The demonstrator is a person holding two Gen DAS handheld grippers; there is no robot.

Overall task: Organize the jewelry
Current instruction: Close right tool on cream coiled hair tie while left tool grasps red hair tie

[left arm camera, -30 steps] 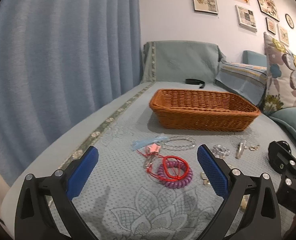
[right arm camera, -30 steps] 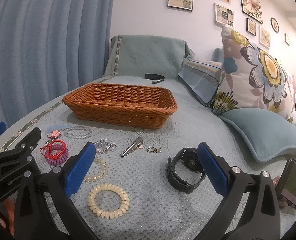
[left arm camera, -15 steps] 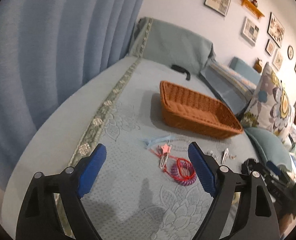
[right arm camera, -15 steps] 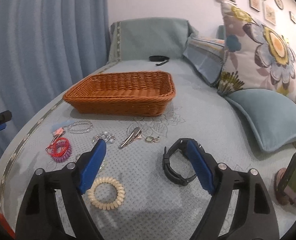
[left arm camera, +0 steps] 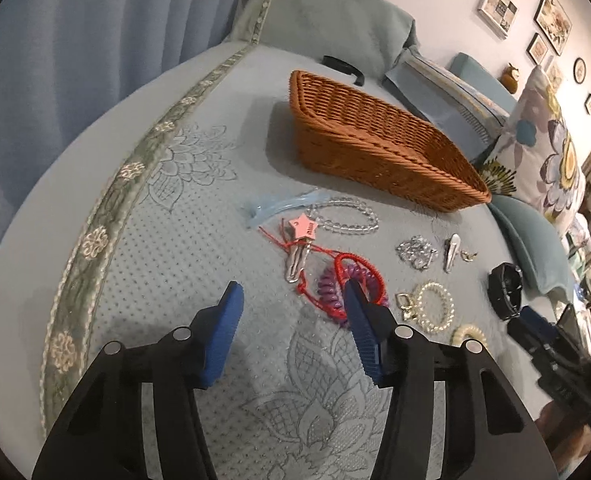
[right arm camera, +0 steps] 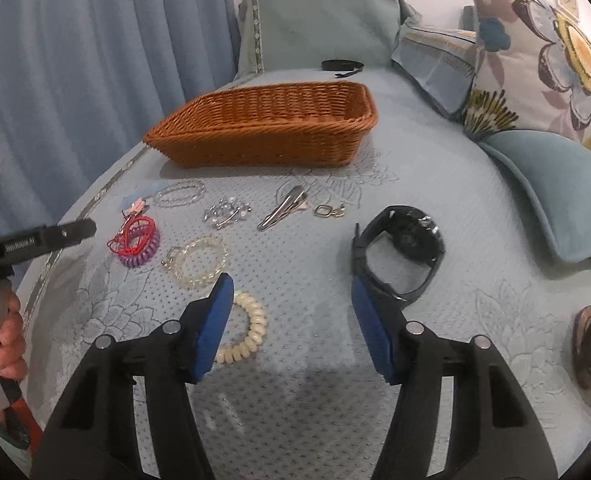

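Note:
Jewelry lies scattered on the blue bed cover in front of a brown wicker basket (left arm camera: 375, 152) (right arm camera: 263, 128). My left gripper (left arm camera: 292, 294) hovers over bare cover with its jaws closing and nothing between them; its right finger overlaps a purple spiral tie with a red cord (left arm camera: 331, 288). A pink star clip (left arm camera: 304, 227) and a clear bead bracelet (left arm camera: 347, 216) lie beyond. My right gripper (right arm camera: 291, 284) is also closing on nothing, between a cream spiral tie (right arm camera: 247, 332) on its left and a black watch (right arm camera: 403, 248) on its right. A pearl bracelet (right arm camera: 199, 264) lies ahead.
A silver clip (right arm camera: 283, 212), a crystal piece (right arm camera: 225, 214) and a small gold ring (right arm camera: 325, 211) lie mid-bed. A black band (right arm camera: 341, 66) rests behind the basket. A blue pillow (right arm camera: 555, 184) and a floral cushion (right arm camera: 555, 60) crowd the right. A blue curtain (left arm camera: 75, 40) hangs past the bed's left edge.
Both grippers' jaws have narrowed and both have tipped downward toward the cover. The left gripper has swung and now sits closer to the red cord and purple tie.

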